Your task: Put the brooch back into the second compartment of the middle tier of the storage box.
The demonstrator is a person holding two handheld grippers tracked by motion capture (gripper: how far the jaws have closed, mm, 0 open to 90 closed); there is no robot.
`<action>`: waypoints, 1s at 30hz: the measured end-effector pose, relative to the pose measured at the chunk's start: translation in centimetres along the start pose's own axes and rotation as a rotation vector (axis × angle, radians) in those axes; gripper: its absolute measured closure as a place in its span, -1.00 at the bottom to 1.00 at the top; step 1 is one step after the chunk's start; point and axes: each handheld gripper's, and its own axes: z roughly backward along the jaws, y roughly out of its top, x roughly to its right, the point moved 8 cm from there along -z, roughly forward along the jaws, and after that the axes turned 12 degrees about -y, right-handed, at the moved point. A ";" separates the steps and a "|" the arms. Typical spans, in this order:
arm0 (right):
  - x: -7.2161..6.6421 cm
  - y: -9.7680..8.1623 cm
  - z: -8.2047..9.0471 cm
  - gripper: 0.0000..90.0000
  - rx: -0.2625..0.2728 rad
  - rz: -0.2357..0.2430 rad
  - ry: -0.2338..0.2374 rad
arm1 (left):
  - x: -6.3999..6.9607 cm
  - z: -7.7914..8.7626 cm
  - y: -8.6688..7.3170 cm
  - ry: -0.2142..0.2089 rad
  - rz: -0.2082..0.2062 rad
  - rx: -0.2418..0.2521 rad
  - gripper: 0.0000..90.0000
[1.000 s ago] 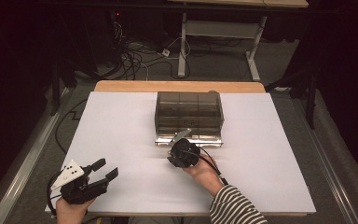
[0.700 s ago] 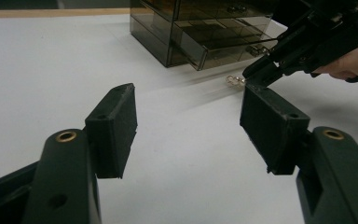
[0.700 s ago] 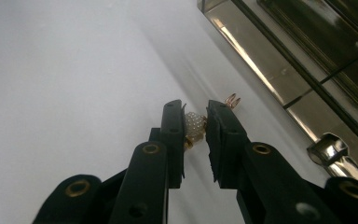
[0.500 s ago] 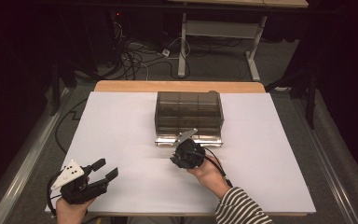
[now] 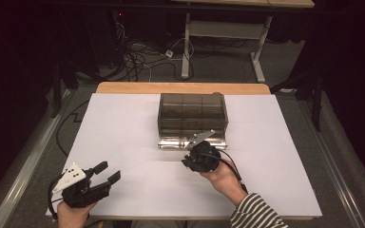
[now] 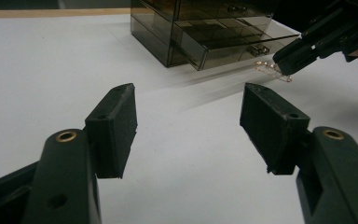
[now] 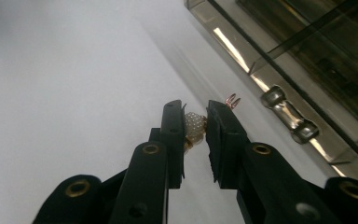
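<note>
A smoky see-through drawer organizer point(image 5: 192, 114) stands at the back middle of the white table point(image 5: 123, 123). Its lowest drawer point(image 7: 286, 114) is pulled out a little toward me. Just in front of that drawer, my right gripper point(image 5: 188, 160) is shut on a small gold clip with a pearl-beaded head point(image 7: 195, 123), held a little above the table. Thin gold loops of the clip point(image 6: 272, 69) stick out past the jaws. My left gripper point(image 5: 109, 170) rests at the near left corner, open with nothing between its fingers point(image 6: 116, 121).
The table's wooden back edge point(image 5: 180, 87) lies behind the organizer point(image 6: 205, 32). Beyond it are cables on the floor point(image 5: 138, 57) and a desk frame point(image 5: 218, 33). White tabletop spreads left and right of the organizer.
My right gripper has moved slightly to the right with the clip, staying in front of the open drawer. The left gripper has not moved.
</note>
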 end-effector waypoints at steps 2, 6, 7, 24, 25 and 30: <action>0.3 0.0 0.5 0.73 0.005 -0.005 -0.003 | 0.0 0.0 0.0 -0.001 0.001 0.001 -0.21; 1.1 0.2 1.3 0.73 0.022 -0.024 -0.008 | 0.0 0.0 0.0 -0.001 0.000 0.000 -0.21; 1.2 0.2 1.5 0.73 0.025 -0.033 -0.010 | 0.0 0.0 0.0 0.000 0.000 0.000 -0.21; 3.4 1.3 2.7 0.72 0.056 -0.072 -0.038 | 0.0 -0.1 0.0 -0.001 0.000 -0.001 -0.21; 3.7 1.5 2.7 0.72 0.056 -0.074 -0.042 | 0.0 -0.1 0.0 -0.001 0.001 0.000 -0.21; 4.4 1.8 2.5 0.72 0.057 -0.096 -0.051 | 0.0 0.0 0.0 -0.002 0.002 0.001 -0.21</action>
